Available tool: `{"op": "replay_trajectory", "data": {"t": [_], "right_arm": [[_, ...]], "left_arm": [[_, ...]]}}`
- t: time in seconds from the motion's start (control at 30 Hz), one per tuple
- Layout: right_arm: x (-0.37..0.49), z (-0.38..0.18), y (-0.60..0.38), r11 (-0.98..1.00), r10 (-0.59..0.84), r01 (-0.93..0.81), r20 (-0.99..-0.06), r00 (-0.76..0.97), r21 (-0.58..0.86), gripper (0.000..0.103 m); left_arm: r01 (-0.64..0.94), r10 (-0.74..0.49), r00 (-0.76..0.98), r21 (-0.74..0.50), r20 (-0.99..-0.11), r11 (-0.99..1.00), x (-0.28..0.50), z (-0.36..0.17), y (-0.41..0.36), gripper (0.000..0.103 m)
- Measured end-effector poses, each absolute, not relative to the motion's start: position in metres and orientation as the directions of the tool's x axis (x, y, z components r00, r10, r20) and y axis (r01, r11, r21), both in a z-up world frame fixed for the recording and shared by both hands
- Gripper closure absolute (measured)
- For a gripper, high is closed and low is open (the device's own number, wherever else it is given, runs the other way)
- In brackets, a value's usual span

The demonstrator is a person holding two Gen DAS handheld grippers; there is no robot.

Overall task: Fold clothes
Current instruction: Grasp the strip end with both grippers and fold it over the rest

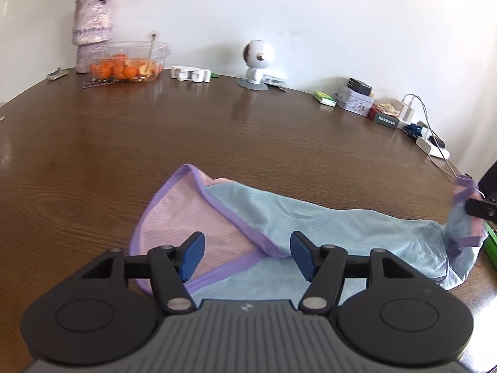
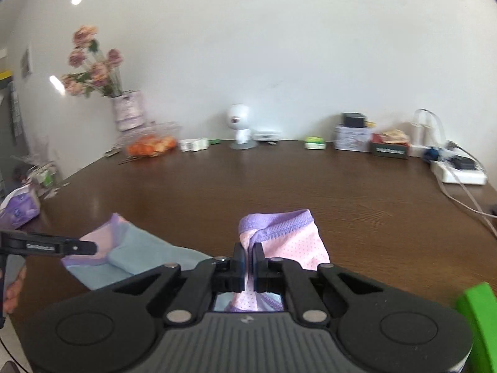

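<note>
A mesh garment (image 1: 310, 227), light blue and pink with purple trim, lies across the near part of the brown table (image 1: 217, 124). My left gripper (image 1: 247, 256) hovers open over its near left part, blue pads wide apart, nothing between them. In the right wrist view my right gripper (image 2: 248, 262) is shut on a bunched pink, purple-trimmed end of the garment (image 2: 289, 236), lifted off the table. That same gripper shows at the far right edge of the left wrist view (image 1: 480, 208). The rest of the garment (image 2: 136, 255) trails left on the table.
Along the far edge stand a vase of flowers (image 1: 91, 31), a clear box of oranges (image 1: 127, 62), a small white round camera (image 1: 257, 62), a tin box (image 1: 354, 99) and a power strip with cables (image 1: 431, 146). A tissue pack (image 2: 18, 208) and a person's hand (image 2: 14, 289) sit left.
</note>
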State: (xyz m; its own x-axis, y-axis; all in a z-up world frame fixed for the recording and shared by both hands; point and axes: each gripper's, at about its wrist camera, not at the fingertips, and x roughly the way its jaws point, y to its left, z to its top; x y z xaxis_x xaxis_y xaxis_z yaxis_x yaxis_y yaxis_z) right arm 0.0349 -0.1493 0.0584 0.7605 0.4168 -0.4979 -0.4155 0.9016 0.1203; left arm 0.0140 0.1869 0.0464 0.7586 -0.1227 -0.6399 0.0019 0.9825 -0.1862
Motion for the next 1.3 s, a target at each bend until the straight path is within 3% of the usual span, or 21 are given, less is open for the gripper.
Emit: {"op": "replay_trajectory", "data": {"t": [0.2,0.37,0.5,0.53,0.63,0.77,0.83,0.87,1.03,1.07,1.1,1.17,1.2,1.23,1.3], "right_arm": [[0.053,0.013,-0.058,0.829,0.508,-0.538,-0.610,0.608,0.153,0.097],[0.032,0.038,-0.064,0.782,0.570,-0.610,-0.546,0.614,0.129,0.075],[0.027,0.064,-0.102,0.804,0.559,-0.586,-0.468,0.685,0.102,0.077],[0.033,0.063,-0.107,0.825,0.526,-0.559,-0.480,0.703,0.084,0.077],[0.064,0.038,-0.099,0.834,0.441,-0.551,-0.618,0.651,0.013,0.094],[0.080,0.062,-0.068,0.734,0.504,-0.675,-0.609,0.613,-0.071,0.094],[0.101,0.085,-0.041,0.669,0.555,-0.736,-0.587,0.589,-0.106,0.081],[0.114,0.091,-0.023,0.617,0.576,-0.778,-0.606,0.549,-0.118,0.065],[0.165,0.054,0.089,0.369,0.562,-0.923,-0.766,0.313,-0.107,0.068],[0.170,0.045,0.101,0.352,0.547,-0.930,-0.784,0.293,-0.101,0.068],[0.173,0.037,0.109,0.350,0.535,-0.932,-0.797,0.281,-0.093,0.073],[0.180,0.025,0.120,0.355,0.531,-0.933,-0.810,0.249,-0.054,0.078],[0.184,0.025,0.120,0.369,0.541,-0.929,-0.810,0.226,-0.012,0.095],[0.187,0.024,0.118,0.388,0.542,-0.922,-0.811,0.220,0.009,0.101],[0.193,0.023,0.111,0.448,0.514,-0.894,-0.809,0.285,-0.030,0.102]], "left_arm": [[-0.066,-0.104,0.760,-0.235,-0.641,0.970,-0.007,0.037,0.205,0.036],[-0.139,-0.034,0.759,-0.213,-0.651,0.967,-0.013,0.034,0.211,0.036],[-0.189,0.024,0.755,-0.181,-0.655,0.965,-0.015,0.033,0.213,0.036],[-0.201,0.039,0.754,-0.174,-0.656,0.964,-0.015,0.032,0.213,0.036],[-0.237,0.083,0.749,-0.150,-0.657,0.960,-0.016,0.032,0.214,0.034],[-0.284,0.141,0.740,-0.115,-0.658,0.952,-0.018,0.031,0.215,0.034],[-0.302,0.190,0.729,-0.060,-0.658,0.951,-0.017,0.029,0.206,0.034],[-0.300,0.211,0.718,-0.022,-0.663,0.954,-0.016,0.027,0.201,0.036],[-0.298,0.222,0.705,0.003,-0.673,0.955,-0.014,0.023,0.190,0.055],[-0.299,0.222,0.706,0.001,-0.673,0.954,-0.013,0.023,0.190,0.063],[-0.296,0.213,0.708,-0.009,-0.673,0.955,-0.011,0.023,0.190,0.078],[-0.279,0.179,0.717,-0.043,-0.674,0.959,-0.007,0.024,0.191,0.095],[-0.273,0.169,0.721,-0.050,-0.672,0.961,-0.004,0.023,0.191,0.097],[-0.266,0.166,0.723,-0.048,-0.671,0.963,0.001,0.023,0.192,0.098],[-0.252,0.135,0.727,-0.079,-0.674,0.965,0.020,0.023,0.199,0.099]]}}
